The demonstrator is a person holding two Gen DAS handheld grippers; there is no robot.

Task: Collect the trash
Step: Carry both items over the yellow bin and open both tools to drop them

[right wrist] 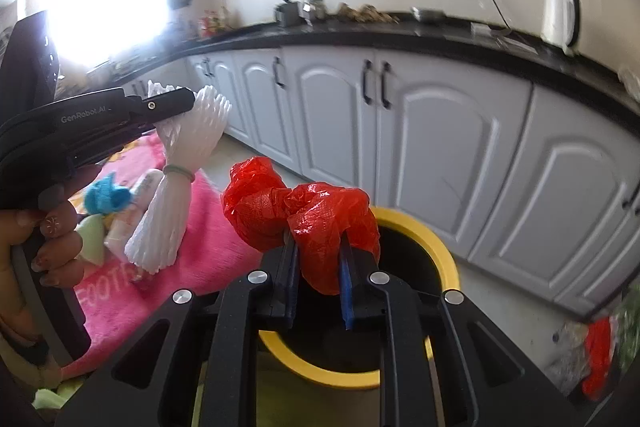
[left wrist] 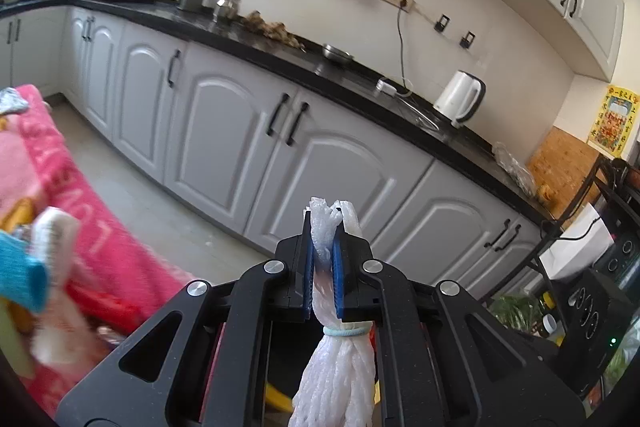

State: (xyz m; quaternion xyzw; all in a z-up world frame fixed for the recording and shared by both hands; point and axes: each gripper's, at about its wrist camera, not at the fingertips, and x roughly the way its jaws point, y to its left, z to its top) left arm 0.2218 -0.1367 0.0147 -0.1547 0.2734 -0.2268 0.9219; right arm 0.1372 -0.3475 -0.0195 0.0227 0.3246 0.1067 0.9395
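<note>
My left gripper (left wrist: 325,227) is shut on a white foam net sleeve (left wrist: 336,371) tied with a pale green hair band; the sleeve hangs down under the jaws. It also shows in the right wrist view (right wrist: 176,183), held up by the left gripper (right wrist: 176,107) over the pink cloth. My right gripper (right wrist: 318,247) is shut on a crumpled red plastic bag (right wrist: 296,215) and holds it above a bin with a yellow rim (right wrist: 436,247). The bin's inside is dark.
A pink cloth (right wrist: 216,247) on the left carries more scraps: a blue crumpled piece (right wrist: 106,197) and white wrappers (left wrist: 56,239). White kitchen cabinets (left wrist: 256,131) with a black counter run behind. A kettle (left wrist: 460,99) stands on it. A rack with appliances (left wrist: 600,259) is at right.
</note>
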